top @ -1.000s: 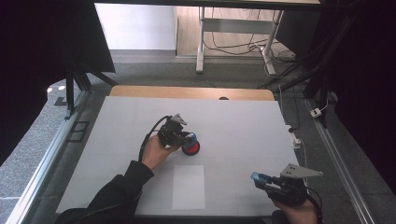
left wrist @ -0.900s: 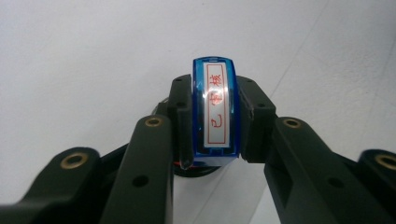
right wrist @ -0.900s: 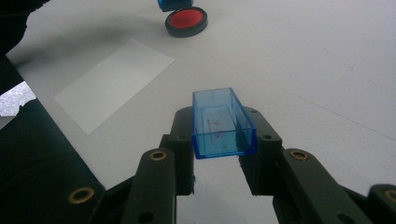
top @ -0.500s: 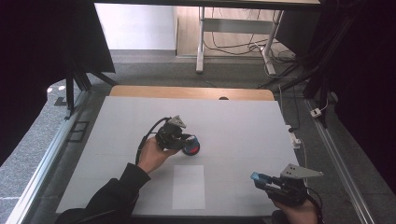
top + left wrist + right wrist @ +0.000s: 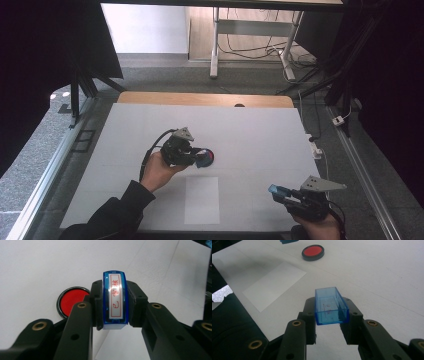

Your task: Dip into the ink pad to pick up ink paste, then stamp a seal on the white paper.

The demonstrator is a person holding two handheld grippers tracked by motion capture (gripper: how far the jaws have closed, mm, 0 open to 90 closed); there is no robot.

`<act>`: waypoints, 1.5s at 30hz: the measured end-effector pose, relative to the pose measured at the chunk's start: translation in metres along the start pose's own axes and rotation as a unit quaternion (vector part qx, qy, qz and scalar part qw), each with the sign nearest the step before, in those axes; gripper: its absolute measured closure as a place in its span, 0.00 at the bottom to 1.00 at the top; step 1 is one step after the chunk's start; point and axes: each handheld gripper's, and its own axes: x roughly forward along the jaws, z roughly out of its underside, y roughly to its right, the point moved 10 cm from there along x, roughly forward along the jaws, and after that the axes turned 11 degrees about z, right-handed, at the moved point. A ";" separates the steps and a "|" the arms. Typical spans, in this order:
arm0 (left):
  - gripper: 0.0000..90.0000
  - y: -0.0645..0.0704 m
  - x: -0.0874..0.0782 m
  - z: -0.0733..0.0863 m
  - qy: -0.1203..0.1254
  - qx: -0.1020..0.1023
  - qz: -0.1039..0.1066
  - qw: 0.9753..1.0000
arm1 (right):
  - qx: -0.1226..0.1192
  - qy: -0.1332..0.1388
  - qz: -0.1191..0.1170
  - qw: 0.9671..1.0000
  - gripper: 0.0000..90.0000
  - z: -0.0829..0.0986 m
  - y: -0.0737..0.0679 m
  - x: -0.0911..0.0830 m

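My left gripper (image 5: 200,159) is shut on a blue stamp (image 5: 115,300) with a white label in red characters, held just above the table. A round red ink pad (image 5: 72,300) in a black case lies just past its jaws, to their left; from above the ink pad (image 5: 209,158) sits beside the stamp (image 5: 202,158). My right gripper (image 5: 276,192), at the front right, is shut on the stamp's clear blue cap (image 5: 331,306), open side up. A white sheet of paper (image 5: 202,200) lies between the two hands; the right gripper view has the paper (image 5: 274,284) and ink pad (image 5: 312,252) ahead.
A white mat (image 5: 250,135) covers the table, with a wooden strip (image 5: 200,99) along its far edge. A cable and plug (image 5: 314,145) hang at the right rim. The person's dark sleeve (image 5: 107,215) comes in at the front left.
The left gripper has shifted slightly left and toward the person with the stamp, off the ink pad. The right gripper has stayed still.
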 end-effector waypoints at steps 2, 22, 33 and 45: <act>0.78 0.003 -0.001 0.001 0.001 0.000 0.004 1.000 | 0.000 0.000 0.000 1.000 0.76 0.000 0.000 0.000; 0.77 0.031 -0.016 0.018 0.006 0.001 0.018 1.000 | -0.003 0.002 -0.002 1.000 0.76 0.000 -0.001 0.000; 0.78 0.040 -0.008 0.028 -0.004 0.003 0.021 1.000 | -0.009 0.001 -0.003 1.000 0.76 0.000 -0.003 0.000; 0.78 0.044 0.006 0.038 -0.024 0.004 0.021 0.999 | -0.010 0.001 -0.004 1.000 0.76 0.000 -0.003 0.000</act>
